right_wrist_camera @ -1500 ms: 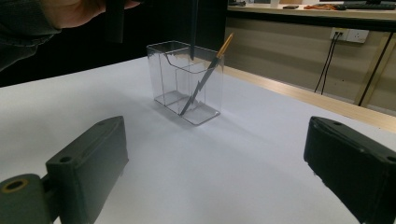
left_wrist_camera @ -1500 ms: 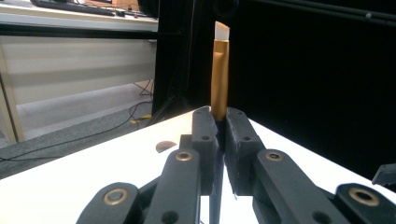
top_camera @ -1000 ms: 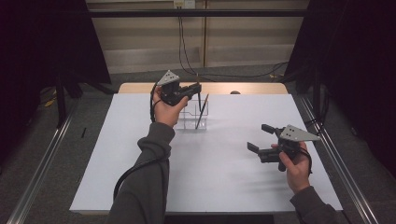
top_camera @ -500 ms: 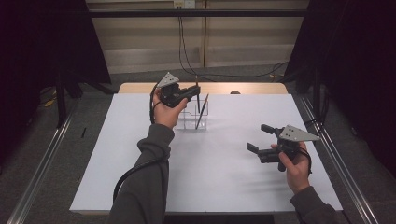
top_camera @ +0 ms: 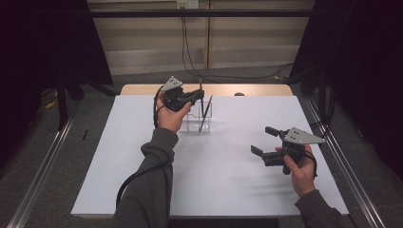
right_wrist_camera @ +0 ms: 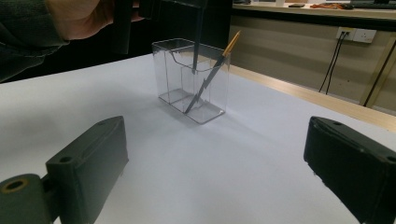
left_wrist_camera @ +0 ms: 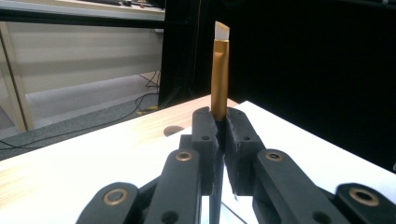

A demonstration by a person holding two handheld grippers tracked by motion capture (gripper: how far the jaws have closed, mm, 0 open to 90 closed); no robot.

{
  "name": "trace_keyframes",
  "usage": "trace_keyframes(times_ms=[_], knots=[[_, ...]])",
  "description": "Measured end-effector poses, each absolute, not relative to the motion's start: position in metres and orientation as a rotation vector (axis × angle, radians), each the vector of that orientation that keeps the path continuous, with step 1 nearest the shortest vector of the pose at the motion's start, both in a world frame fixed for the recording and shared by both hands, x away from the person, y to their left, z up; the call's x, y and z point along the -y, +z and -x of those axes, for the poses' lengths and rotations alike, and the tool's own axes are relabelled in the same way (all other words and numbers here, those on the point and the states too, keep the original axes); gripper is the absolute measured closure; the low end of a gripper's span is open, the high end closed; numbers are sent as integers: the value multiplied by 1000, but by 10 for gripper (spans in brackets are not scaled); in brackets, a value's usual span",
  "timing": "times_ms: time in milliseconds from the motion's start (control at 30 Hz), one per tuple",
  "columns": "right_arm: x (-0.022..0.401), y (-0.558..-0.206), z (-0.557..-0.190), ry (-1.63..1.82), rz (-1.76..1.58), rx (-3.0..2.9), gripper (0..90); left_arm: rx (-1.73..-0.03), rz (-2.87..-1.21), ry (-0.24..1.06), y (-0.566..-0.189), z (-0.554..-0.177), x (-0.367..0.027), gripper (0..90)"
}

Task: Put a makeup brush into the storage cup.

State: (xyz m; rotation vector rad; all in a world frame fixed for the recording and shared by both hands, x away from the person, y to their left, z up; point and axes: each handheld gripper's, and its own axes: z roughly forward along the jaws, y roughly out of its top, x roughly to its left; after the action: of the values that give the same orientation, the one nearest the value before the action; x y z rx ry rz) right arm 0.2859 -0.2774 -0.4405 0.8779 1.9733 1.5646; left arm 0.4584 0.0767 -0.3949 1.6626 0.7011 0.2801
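The left gripper (top_camera: 197, 95) sits at about twelve o'clock on the white table (top_camera: 142, 166), held just above the clear holder (top_camera: 192, 124); its jaws are pressed together on a gold-ferruled brush (left_wrist_camera: 220, 70), gripped at its upper part, the white tip pointing up in the left gripper view; the dark handle hangs straight down from the jaws into one compartment of the holder, as the right gripper view shows, though which compartment I cannot tell; whether its lower end touches the bottom I cannot tell; a second brush (right_wrist_camera: 212, 77) leans inside the holder, gold end up and tilted toward one o'clock; the right gripper (top_camera: 264, 140) rests at about four o'clock, well apart from the holder, jaws spread wide with nothing between them, pointing toward ten o'clock.
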Motion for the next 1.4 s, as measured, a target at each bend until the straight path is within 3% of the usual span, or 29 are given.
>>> trace_keyframes(times_ms=[1400], knots=[[274, -441, -286, 1576, -858, -1986, 57, -708, -1681, 256, -412, -456, -71, 834]])
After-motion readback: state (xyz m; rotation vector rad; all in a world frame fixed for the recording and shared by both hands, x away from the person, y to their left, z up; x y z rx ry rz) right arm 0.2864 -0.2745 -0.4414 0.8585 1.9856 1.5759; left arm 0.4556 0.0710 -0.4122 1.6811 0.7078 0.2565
